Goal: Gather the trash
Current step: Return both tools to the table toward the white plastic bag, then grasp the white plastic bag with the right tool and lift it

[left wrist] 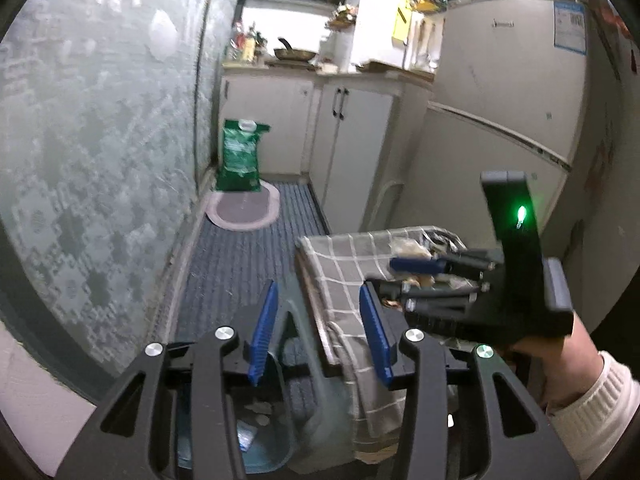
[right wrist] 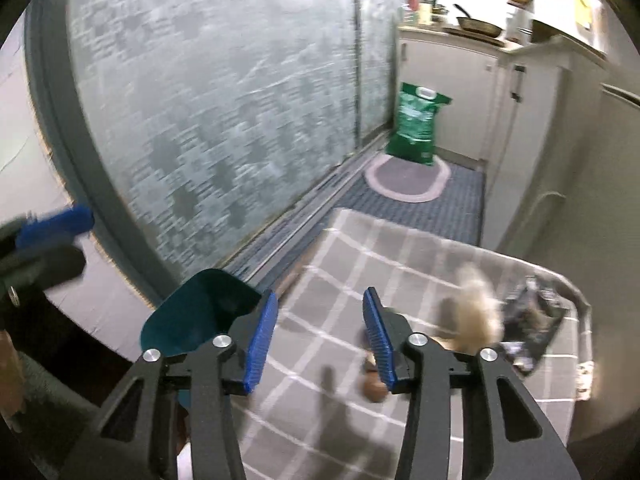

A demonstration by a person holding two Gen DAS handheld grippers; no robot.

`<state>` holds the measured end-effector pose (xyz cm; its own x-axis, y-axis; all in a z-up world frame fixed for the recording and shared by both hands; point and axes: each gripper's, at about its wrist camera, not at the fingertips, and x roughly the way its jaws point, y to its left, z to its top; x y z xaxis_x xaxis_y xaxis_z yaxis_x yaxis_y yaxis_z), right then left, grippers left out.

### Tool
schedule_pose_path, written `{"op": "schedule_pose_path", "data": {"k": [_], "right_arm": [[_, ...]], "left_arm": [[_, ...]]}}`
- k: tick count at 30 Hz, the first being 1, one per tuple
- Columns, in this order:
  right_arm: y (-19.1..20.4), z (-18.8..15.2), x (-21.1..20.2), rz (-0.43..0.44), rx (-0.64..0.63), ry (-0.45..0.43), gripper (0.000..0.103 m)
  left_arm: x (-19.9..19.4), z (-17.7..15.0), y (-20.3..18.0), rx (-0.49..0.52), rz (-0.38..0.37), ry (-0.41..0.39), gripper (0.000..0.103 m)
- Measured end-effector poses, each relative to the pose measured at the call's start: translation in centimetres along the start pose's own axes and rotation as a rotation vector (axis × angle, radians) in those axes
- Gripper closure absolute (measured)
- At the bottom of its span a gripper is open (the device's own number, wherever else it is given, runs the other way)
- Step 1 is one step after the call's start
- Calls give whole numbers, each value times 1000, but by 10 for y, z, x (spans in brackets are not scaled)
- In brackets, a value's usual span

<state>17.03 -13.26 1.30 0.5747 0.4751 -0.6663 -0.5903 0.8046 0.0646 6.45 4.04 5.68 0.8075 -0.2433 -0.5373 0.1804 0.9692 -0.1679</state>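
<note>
**Ana:** Over the checked cloth (right wrist: 344,248) on the little desk, the right tongs (right wrist: 320,344) hang with blue pads apart and nothing between them.

**Ben:** And the rubbish?

**Ana:** Scattered on that cloth. A pale, fluffy wad (right wrist: 476,304), blurred, sits right of the right pad; a small brown scrap (right wrist: 374,390) lies just beneath that same pad; a dark crumpled wrapper (right wrist: 532,316) rests further right, by the desk's far edge.

**Ben:** So everything lies to the right of the gap.

**Ana:** Right, and low. I'd judge the brown scrap the closest pick: a short shift right and down. Its long axis I can't tell; it's too smeared.

**Ben:** The left side?

**Ana:** From the left wrist, the left tongs (left wrist: 320,340) stand apart too, empty, poised above a blue-green bin (left wrist: 256,432) on the floor, beside the cloth's hanging edge. Something pale lies inside the bin already.

**Ben:** Which hand is nearer the trash?

**Ana:** The right, clearly; the left wrist shows it (left wrist: 404,280) reaching across the desktop over the litter, while the left keeps to the bin.
</note>
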Motion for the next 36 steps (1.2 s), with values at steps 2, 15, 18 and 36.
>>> {"op": "schedule_pose_path", "data": {"k": [2, 15, 18, 36], "right_arm": [[-14, 0, -2, -32, 6, -3, 61], [-69, -12, 11, -114, 19, 28, 61], [-71, -12, 12, -117, 18, 32, 61], [-105, -20, 16, -89, 132, 17, 60]], "left_arm": [[13, -3, -9, 4, -16, 34, 58], [81, -30, -59, 75, -91, 205, 57], [93, -32, -66, 79, -101, 226, 57], [131, -37, -79, 67, -77, 270, 59]]}}
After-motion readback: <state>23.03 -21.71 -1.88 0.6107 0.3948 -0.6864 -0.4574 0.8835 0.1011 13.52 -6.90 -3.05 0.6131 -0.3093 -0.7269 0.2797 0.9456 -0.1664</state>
